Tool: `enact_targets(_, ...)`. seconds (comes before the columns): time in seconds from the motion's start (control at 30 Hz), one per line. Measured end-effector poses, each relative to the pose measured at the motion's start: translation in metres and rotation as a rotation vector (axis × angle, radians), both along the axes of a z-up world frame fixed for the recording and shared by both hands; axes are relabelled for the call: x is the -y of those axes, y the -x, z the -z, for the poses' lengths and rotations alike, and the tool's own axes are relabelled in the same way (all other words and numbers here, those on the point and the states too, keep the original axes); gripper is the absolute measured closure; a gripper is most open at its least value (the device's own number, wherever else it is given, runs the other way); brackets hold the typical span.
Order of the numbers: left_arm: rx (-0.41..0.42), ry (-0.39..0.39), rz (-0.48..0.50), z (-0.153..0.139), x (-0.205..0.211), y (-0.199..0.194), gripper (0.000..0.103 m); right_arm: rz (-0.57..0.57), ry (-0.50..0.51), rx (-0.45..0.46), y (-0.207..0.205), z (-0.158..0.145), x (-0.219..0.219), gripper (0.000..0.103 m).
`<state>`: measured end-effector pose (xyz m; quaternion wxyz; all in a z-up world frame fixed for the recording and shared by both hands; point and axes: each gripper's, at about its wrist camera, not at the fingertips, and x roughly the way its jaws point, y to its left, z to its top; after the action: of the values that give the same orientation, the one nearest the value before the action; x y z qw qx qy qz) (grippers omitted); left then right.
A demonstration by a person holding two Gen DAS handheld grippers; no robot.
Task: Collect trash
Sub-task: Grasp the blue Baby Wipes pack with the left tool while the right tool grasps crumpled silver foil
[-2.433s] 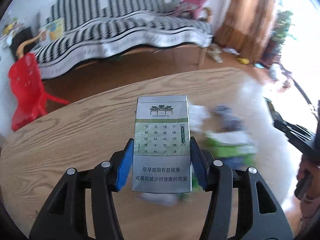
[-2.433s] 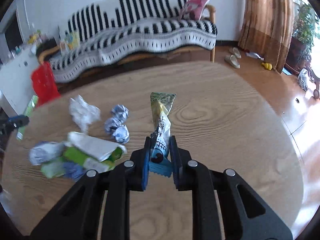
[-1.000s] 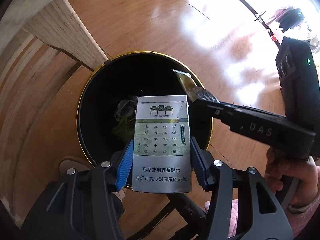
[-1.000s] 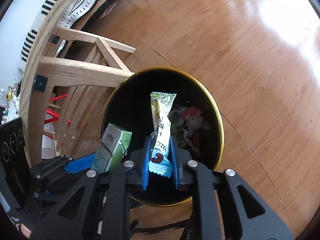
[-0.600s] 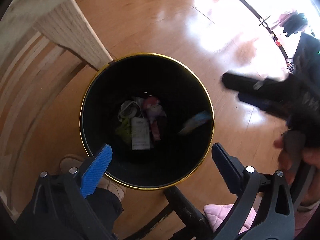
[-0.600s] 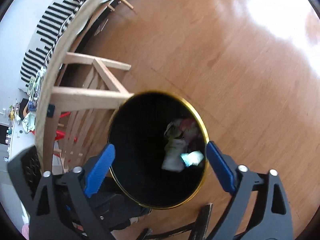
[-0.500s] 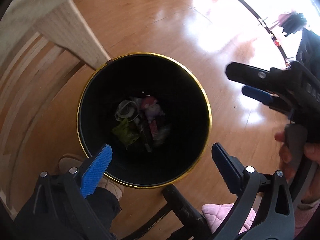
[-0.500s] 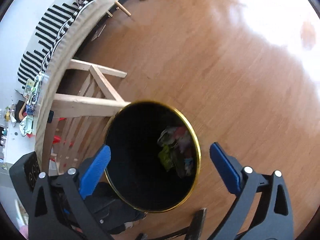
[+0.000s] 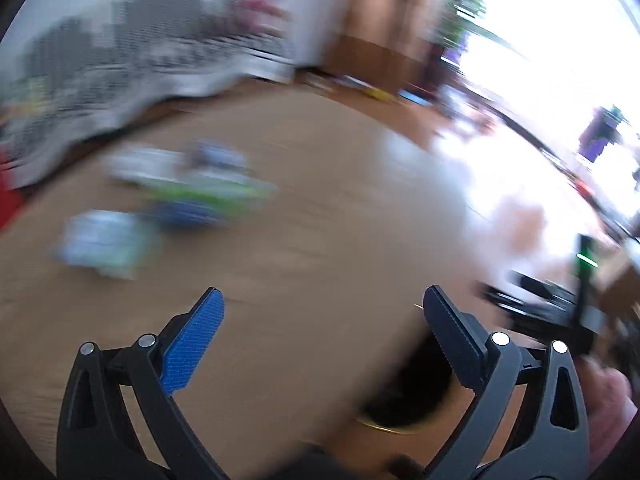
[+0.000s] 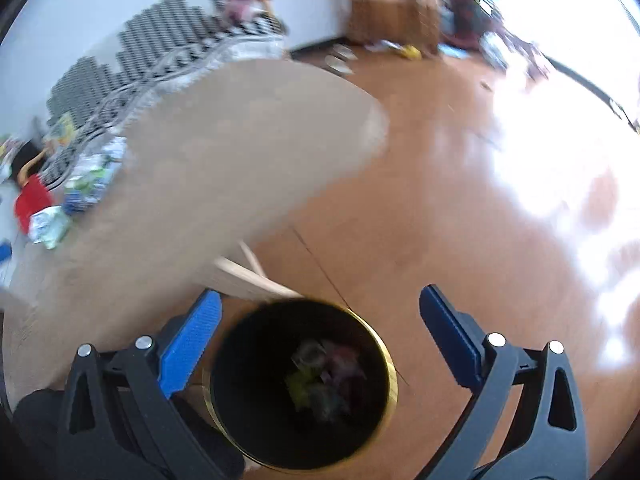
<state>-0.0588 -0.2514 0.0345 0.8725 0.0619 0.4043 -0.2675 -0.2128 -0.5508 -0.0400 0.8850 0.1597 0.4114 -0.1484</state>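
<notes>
Both tools stood empty, jaws spread wide after releasing.
Left tool [image 9: 322,312] hung over the wooden tabletop [image 9: 320,248], where blurred wrappers [image 9: 188,192] lay grouped toward its far left. Right tool [image 10: 318,314] hung above the black, gold-rimmed bin [image 10: 384,360] on the floor [image 10: 460,208] beside the tabletop; discarded trash [image 10: 324,376] lay at the bin's bottom.

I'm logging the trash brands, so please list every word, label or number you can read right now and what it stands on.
None can be read.
Wrappers on the table: print blurred by motion.
Same wrappers in the right wrist view: too small and blurred.
Trash in the bin: dark and blurred, no text legible.
Both open grippers, left and right: no marking visible.
</notes>
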Motion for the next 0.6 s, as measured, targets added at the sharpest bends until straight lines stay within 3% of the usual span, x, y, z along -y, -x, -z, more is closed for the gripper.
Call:
enact_targets(0.1,0.028,-0.038,-0.208,-0.002,-0.066,-0.048,0.006,-0.079,-0.011,0.026,-0.029,-0.012,-0.024,0.007)
enact_targets(0.2,-0.035,-0.057,-0.323,0.010,-0.109,-0.100,0.006,-0.188,-0.022,0.047,-0.068,-0.024,-0.058,0.007)
enact_targets(0.3,-0.111,-0.067,-0.316,0.030,-0.114,-0.137,0.006,-0.276,-0.009,0.064,-0.105,-0.036,-0.093,0.007)
enact_targets(0.43,-0.129,-0.119,-0.335,0.052,-0.118,-0.161,0.006,-0.372,-0.010,0.059,-0.156,-0.040,-0.126,0.007)
enact_targets(0.6,-0.164,-0.107,-0.349,0.070,-0.125,-0.184,0.006,-0.477,-0.004,0.039,-0.205,-0.039,-0.153,0.007)
